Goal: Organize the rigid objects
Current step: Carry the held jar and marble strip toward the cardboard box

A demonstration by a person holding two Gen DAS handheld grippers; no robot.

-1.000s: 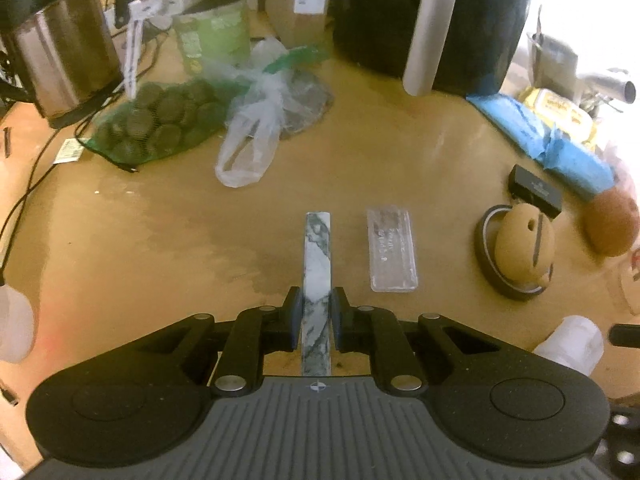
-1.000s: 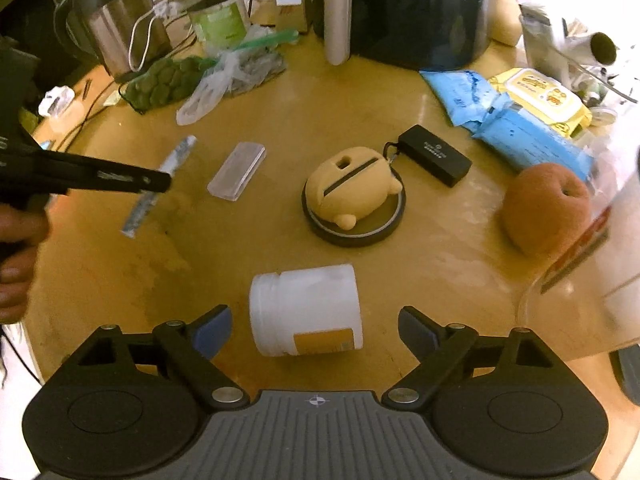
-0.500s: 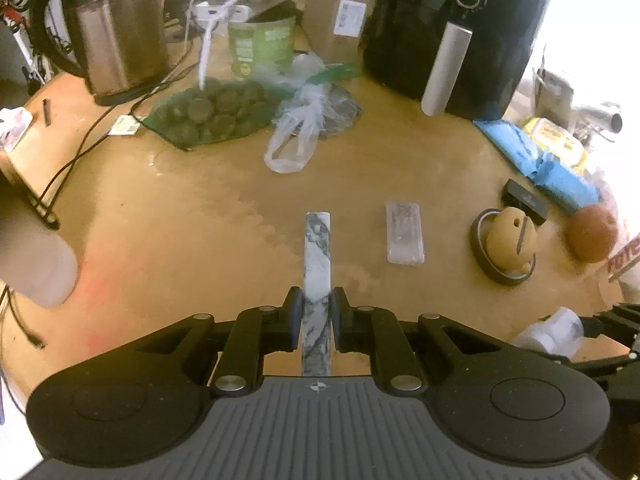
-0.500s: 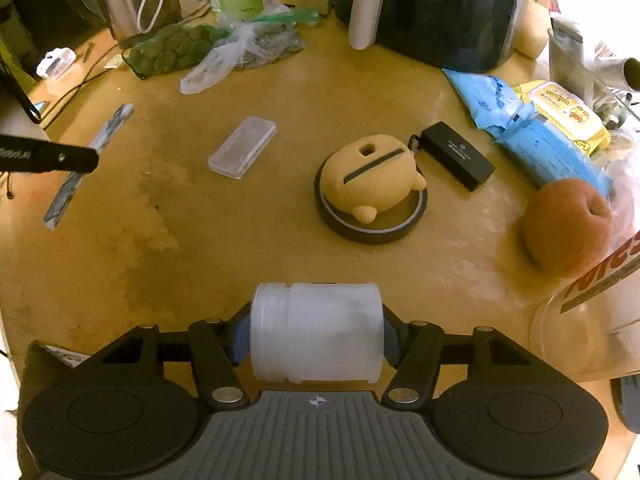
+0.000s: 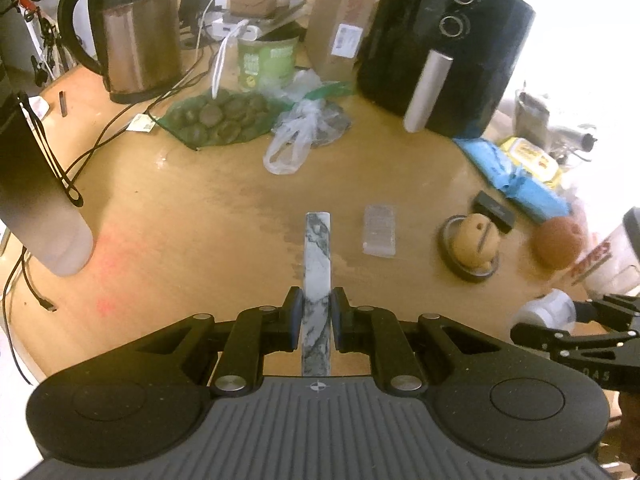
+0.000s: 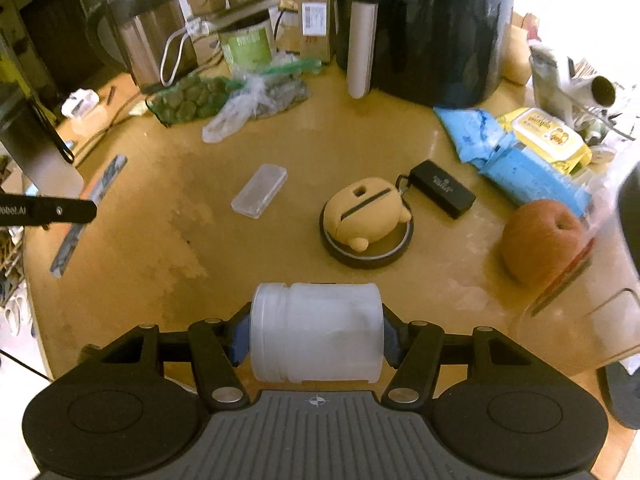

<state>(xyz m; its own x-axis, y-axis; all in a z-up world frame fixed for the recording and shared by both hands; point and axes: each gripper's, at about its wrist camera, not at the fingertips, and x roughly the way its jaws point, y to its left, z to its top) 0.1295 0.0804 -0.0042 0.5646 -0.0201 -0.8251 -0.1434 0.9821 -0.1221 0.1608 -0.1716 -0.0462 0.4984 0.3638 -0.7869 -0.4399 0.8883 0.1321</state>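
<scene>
Left tongs (image 5: 314, 312) pinch stiff marbled bar (image 5: 317, 264) near its lower end, right tongs (image 6: 316, 336) clamp smooth, probably light white plastic jar (image 6: 316, 332) end-to-end, both above worktop's (image 6: 280, 140) near edge; slip risk.

Both cameras are riding on the grippers, looking steeply down over the wooden table (image 5: 208, 208) from close above. Each is catching the clear case (image 5: 379, 230) (image 6: 259, 189) and air fryer (image 5: 444, 48) (image 6: 432, 24).
</scene>
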